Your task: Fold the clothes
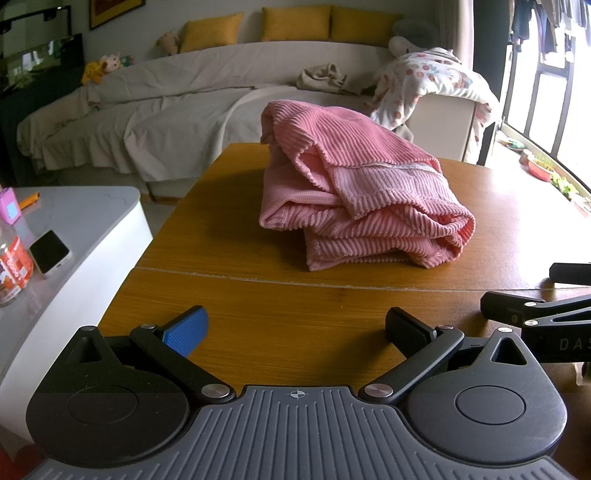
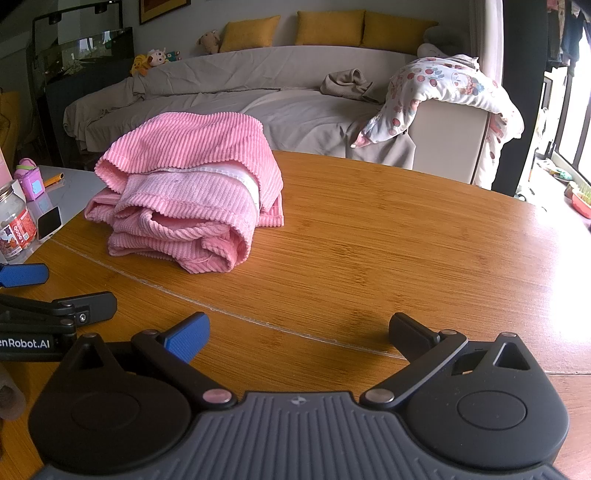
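garment on table, sofa behind

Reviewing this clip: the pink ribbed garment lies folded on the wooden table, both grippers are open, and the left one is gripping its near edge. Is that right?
Not quite. The left gripper grips nothing: the left wrist view shows its fingers spread over bare wooden table, well short of the pink ribbed garment. The rest holds: the garment lies folded, and the right gripper is open too.

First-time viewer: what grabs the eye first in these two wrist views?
The pink ribbed garment, bundled in loose folds on the wooden table, stands out. Both the left gripper and right gripper sit open and empty, short of it. Behind, yellow cushions line a sheet-covered sofa.
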Demonstrator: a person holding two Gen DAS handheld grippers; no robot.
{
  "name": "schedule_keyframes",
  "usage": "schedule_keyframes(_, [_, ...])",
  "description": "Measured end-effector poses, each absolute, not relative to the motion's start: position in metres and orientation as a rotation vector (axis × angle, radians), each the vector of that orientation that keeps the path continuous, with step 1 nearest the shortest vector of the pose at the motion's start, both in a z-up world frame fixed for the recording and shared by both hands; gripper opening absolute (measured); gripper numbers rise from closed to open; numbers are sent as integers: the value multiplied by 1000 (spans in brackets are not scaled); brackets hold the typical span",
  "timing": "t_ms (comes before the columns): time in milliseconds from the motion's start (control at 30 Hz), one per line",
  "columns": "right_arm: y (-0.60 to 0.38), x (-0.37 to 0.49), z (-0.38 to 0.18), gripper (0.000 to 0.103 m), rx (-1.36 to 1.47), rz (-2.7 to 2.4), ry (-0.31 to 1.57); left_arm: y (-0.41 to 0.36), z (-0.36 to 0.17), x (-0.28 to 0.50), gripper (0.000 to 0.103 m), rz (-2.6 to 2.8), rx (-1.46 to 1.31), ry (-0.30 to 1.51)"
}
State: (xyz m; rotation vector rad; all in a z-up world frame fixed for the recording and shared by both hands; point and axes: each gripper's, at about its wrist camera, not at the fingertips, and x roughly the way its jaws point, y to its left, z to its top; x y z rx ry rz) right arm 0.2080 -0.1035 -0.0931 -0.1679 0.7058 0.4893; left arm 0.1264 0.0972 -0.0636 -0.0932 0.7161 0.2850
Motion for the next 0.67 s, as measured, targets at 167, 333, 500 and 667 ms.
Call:
schedule_keyframes(167, [-103,208,-93,103,-168,489,706,97,-64,126,103,283,-92,716])
schedule_keyframes(333, [-104,208,-93,103,-168,489,706,97,-64,126,103,280,-91,716])
schedule_keyframes(500, [-103,208,-93,103,-169,488,706,97,-64,125,103,276,-90,717])
schedule_keyframes(667, [-103,208,-93,103,-169,483,707,99,-63,123,103,261,-99,713])
